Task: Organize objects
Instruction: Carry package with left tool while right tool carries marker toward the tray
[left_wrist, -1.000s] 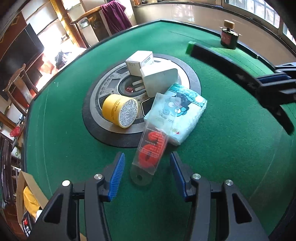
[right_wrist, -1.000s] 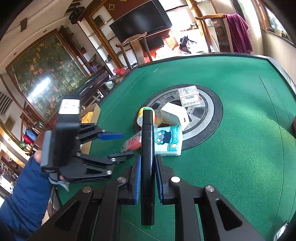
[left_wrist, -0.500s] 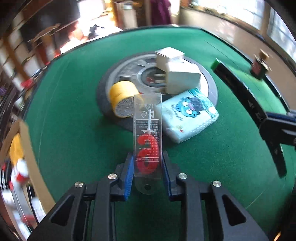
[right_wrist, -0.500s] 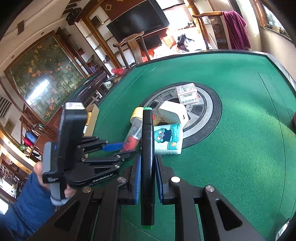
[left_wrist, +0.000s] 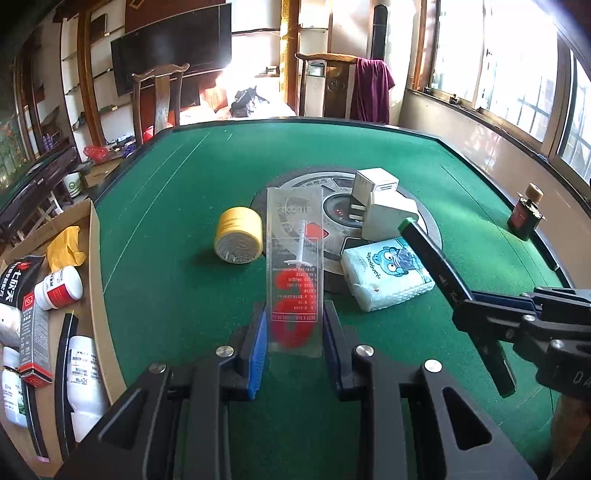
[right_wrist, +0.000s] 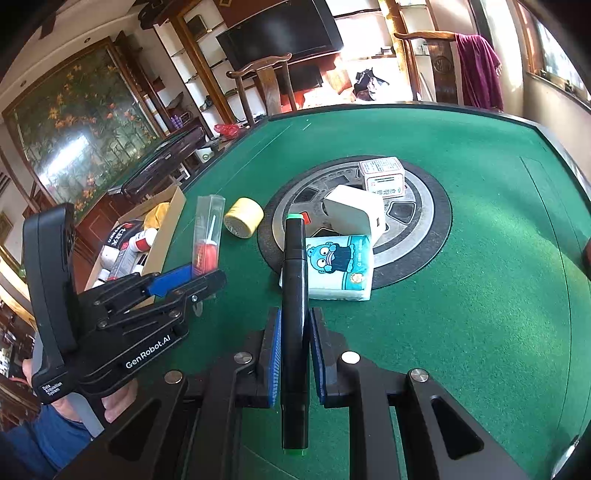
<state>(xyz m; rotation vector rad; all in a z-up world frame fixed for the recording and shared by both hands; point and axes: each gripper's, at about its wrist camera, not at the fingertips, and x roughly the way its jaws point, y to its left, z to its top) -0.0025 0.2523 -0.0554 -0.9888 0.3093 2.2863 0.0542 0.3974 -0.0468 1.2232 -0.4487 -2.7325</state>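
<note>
Daylight came in hard through the tall paned windows (left_wrist: 524, 88) to the right of the green felt table (left_wrist: 207, 302), leaving bright patches on the felt's right side and soft shadows on the objects' near sides. Behind the table the doorway was blown out white. Both fisheye views bent the table's rim and darkened at the corners; focus was sharp.

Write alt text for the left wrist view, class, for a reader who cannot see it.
The left gripper holds a clear plastic pack with red print upright above a green felt table. Beyond it lie a yellow tub, a tissue pack and white boxes; the right gripper holds a black marker at right, and a cardboard box of bottles stands at left.
</note>
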